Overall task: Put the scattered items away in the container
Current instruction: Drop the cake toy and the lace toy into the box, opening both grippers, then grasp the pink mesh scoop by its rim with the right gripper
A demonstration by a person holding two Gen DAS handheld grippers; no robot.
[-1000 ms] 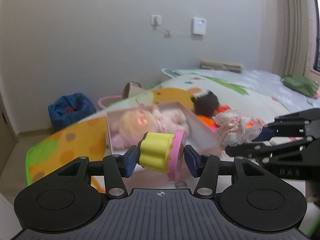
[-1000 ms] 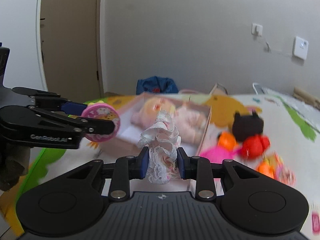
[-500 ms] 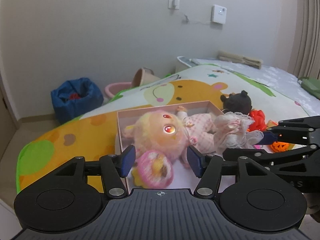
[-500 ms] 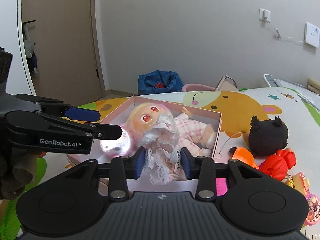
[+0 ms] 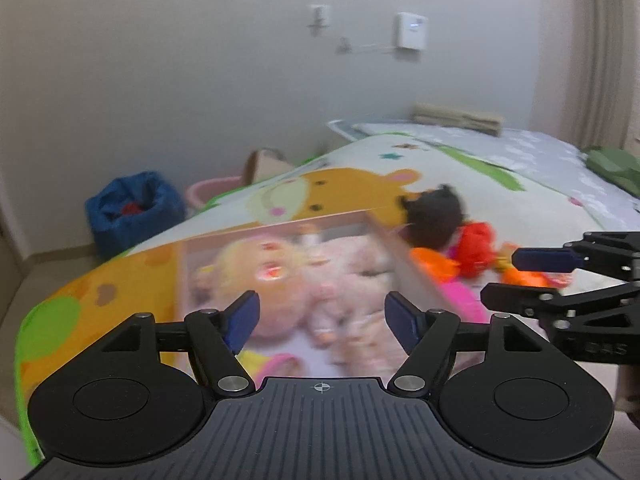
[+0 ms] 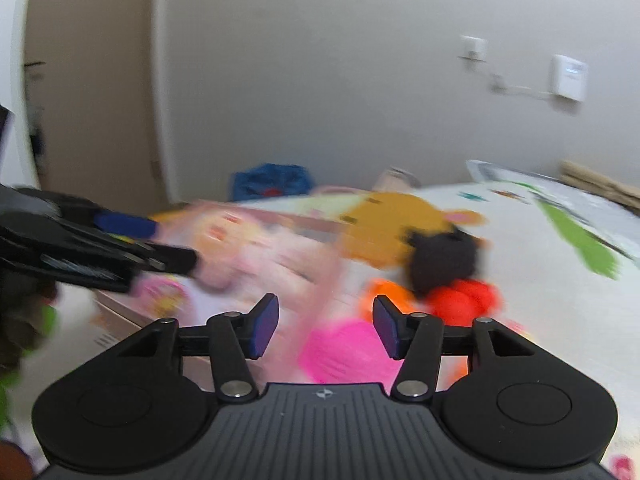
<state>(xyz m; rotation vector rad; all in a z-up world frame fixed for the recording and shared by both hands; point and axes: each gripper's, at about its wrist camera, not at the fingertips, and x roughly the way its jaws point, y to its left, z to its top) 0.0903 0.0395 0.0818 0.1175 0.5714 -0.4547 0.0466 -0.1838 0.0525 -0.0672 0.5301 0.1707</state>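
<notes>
An open pink box point(image 5: 416, 276) on the play mat holds a blurred blonde doll point(image 5: 272, 276); a pink and yellow round toy point(image 5: 272, 362) lies by the box's near end. My left gripper point(image 5: 322, 320) hangs open over the box with nothing between its fingers. My right gripper point(image 6: 326, 328) is open and empty too, above a bright pink item point(image 6: 344, 352) just right of the box point(image 6: 256, 248). Beyond it lie a black plush point(image 6: 444, 260), a red toy point(image 6: 464, 300) and an orange piece point(image 6: 376, 296). Each gripper shows in the other's view: right gripper point(image 5: 508, 280), left gripper point(image 6: 160, 242).
A blue bag point(image 5: 132, 208) and a pink basin point(image 5: 212, 190) stand on the floor by the wall beyond the mat's far edge. A door point(image 6: 92, 100) is on the left. The mat point(image 5: 500, 152) stretches away to the right, with a green item point(image 5: 612, 164) at its far side.
The left gripper opened and dropped the pink and yellow toy into the box. The right gripper let go of the white lace garment and swung right, over the loose toys.
</notes>
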